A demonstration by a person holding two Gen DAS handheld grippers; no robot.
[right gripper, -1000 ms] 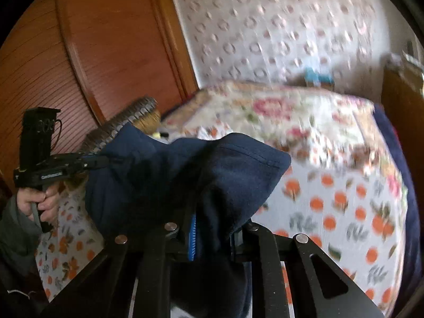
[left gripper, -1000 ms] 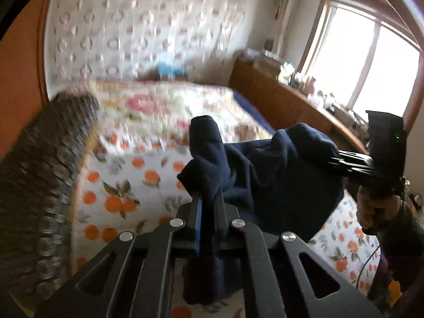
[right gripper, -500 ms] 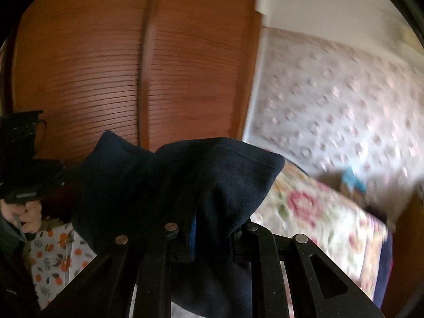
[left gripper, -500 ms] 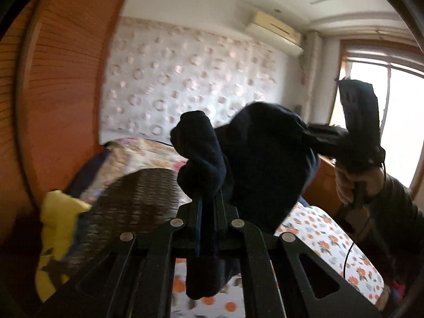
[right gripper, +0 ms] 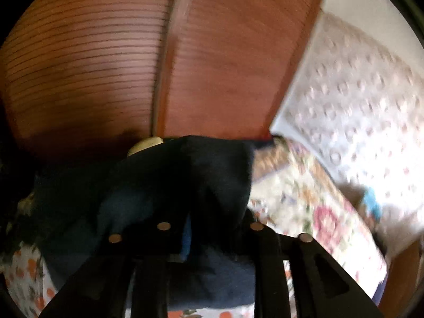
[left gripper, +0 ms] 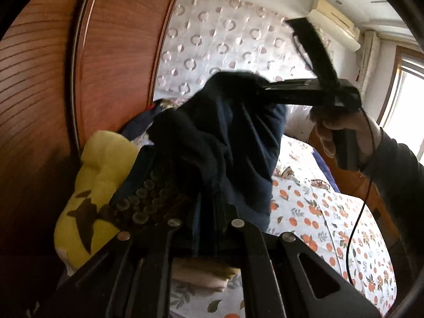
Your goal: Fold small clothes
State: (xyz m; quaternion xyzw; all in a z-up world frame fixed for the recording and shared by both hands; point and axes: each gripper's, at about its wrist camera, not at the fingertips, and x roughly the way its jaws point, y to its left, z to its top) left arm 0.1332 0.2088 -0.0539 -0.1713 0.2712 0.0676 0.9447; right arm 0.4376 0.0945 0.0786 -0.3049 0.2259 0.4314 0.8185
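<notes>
My left hand-held gripper [left gripper: 205,212] and right hand-held gripper [left gripper: 254,86] each clamp the navy garment [left gripper: 228,143], now lifted from above the bed [left gripper: 331,212] toward the wardrobe [left gripper: 47,84], bunched between them; folding has evidently not begun.

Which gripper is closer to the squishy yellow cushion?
Left. The left gripper holds the navy garment just beside the yellow cushion; the right gripper is higher, farther away.
</notes>
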